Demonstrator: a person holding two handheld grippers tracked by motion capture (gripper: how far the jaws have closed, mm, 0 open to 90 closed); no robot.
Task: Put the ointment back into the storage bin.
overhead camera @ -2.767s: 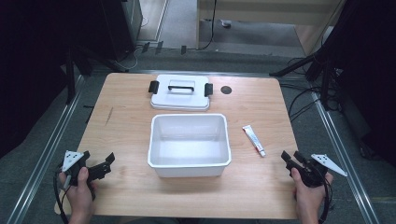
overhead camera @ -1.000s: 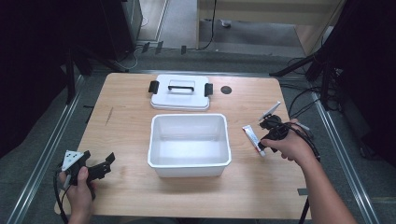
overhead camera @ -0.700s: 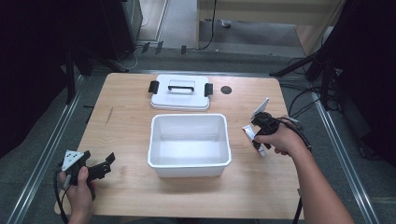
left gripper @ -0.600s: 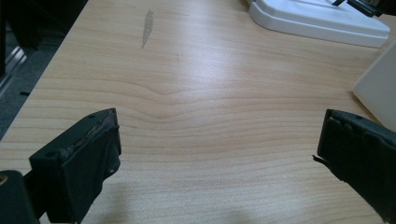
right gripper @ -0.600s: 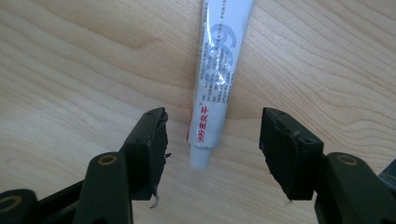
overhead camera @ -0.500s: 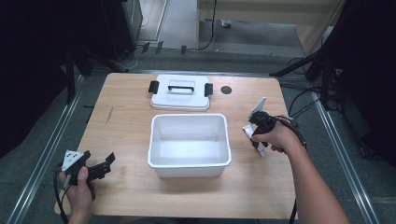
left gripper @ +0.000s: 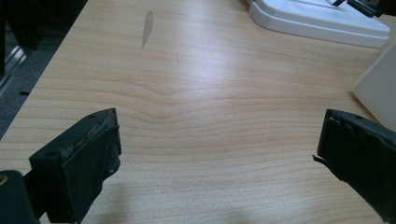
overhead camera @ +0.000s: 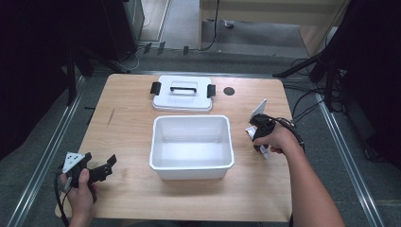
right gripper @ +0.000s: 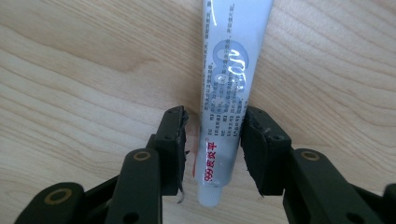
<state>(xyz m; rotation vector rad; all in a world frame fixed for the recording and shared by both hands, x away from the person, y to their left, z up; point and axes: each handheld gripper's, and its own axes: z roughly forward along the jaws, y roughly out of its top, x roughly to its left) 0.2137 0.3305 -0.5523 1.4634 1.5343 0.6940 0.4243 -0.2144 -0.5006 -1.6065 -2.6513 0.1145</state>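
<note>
The white tube (right gripper: 224, 107) lies flat on the wooden table (overhead camera: 127, 118), at three o'clock from the white bin (overhead camera: 191, 165). The right gripper (right gripper: 212, 140) straddles its lower end; its jaws have just been closing, the right pad touching the tube, the left a sliver off, not yet clamped. The left gripper (left gripper: 219, 154) gapes empty at seven o'clock, well apart.

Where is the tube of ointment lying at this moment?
In the high view the tube lies on the table, right of the white tub. In the right gripper view it lies between the right hand-held gripper jaws.
</note>
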